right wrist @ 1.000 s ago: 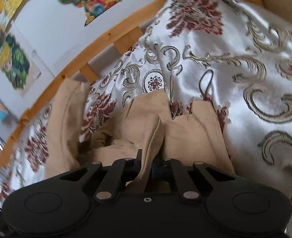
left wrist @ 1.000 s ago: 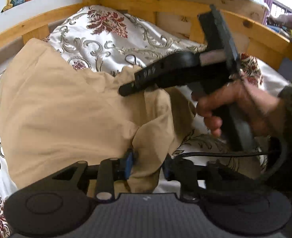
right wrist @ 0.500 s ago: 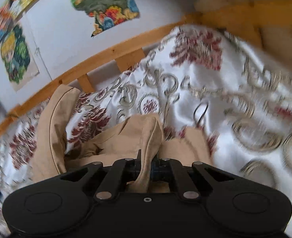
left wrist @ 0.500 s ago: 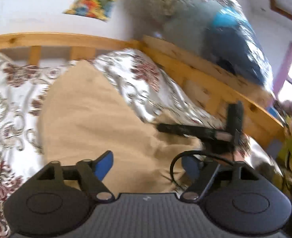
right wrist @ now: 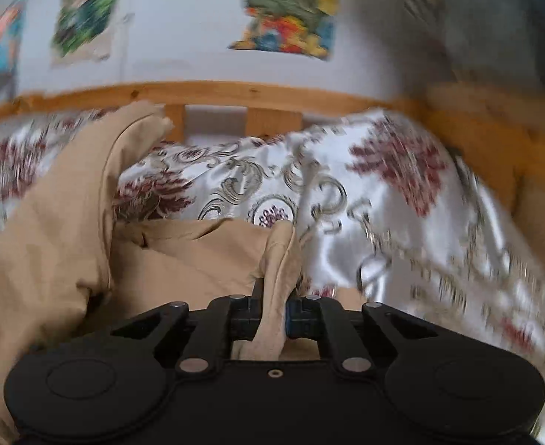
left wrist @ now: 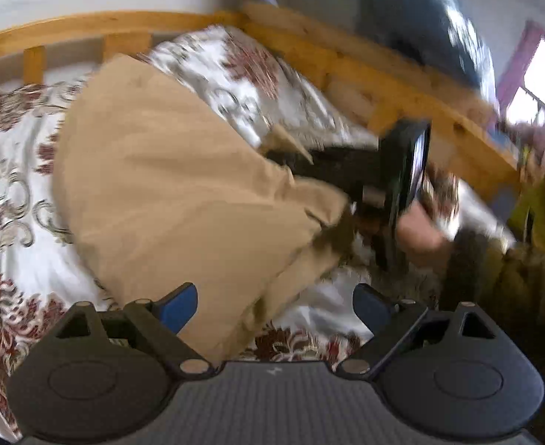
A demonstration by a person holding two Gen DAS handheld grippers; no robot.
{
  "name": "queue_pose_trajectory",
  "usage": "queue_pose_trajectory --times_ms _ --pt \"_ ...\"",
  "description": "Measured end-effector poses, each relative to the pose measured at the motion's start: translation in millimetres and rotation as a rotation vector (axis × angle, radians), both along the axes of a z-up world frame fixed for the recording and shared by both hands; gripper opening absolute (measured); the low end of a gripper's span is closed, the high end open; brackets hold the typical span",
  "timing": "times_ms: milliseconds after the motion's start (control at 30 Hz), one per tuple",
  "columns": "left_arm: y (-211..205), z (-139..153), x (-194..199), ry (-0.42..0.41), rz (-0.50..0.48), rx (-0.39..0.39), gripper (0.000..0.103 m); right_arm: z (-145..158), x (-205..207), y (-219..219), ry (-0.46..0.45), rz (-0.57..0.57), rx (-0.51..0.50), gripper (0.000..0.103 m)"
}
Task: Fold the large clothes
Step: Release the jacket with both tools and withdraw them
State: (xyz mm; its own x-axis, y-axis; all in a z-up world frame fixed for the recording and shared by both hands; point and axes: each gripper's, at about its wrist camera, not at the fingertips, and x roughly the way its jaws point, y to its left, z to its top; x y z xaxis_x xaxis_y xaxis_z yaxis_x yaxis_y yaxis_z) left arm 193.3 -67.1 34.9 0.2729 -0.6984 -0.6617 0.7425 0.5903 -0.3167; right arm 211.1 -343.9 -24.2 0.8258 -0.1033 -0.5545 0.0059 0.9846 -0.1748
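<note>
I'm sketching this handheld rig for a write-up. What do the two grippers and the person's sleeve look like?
Both grippers are matte black, with two round disc housings joined by pivoting link arms on silver pins. The left gripper has blue finger pads and a ribbed grey body. The right gripper has a plain black body with a small centre screw hole. The sleeve looks dark olive, though blurred.

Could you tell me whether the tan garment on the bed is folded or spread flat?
Partly folded: the tan garment lies doubled over and bunched.
</note>
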Motion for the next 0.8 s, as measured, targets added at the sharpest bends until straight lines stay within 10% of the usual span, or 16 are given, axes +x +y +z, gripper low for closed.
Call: queue_pose_trajectory --times_ms 300,600,800 --pt "30.1 -15.9 45.1 0.04 0.472 0.006 0.102 -7.9 3.6 -7.1 0.045 -0.061 0.033 0.028" --pt "-0.5 -59.8 69.4 0.163 0.404 0.093 0.102 39.2 -7.5 -35.5 -0.028 -0.258 0.246 0.044" --pt "2.8 -64.9 70.5 0.174 0.391 0.092 0.102 61.0 -2.1 -42.8 -0.048 -0.082 0.684 0.057"
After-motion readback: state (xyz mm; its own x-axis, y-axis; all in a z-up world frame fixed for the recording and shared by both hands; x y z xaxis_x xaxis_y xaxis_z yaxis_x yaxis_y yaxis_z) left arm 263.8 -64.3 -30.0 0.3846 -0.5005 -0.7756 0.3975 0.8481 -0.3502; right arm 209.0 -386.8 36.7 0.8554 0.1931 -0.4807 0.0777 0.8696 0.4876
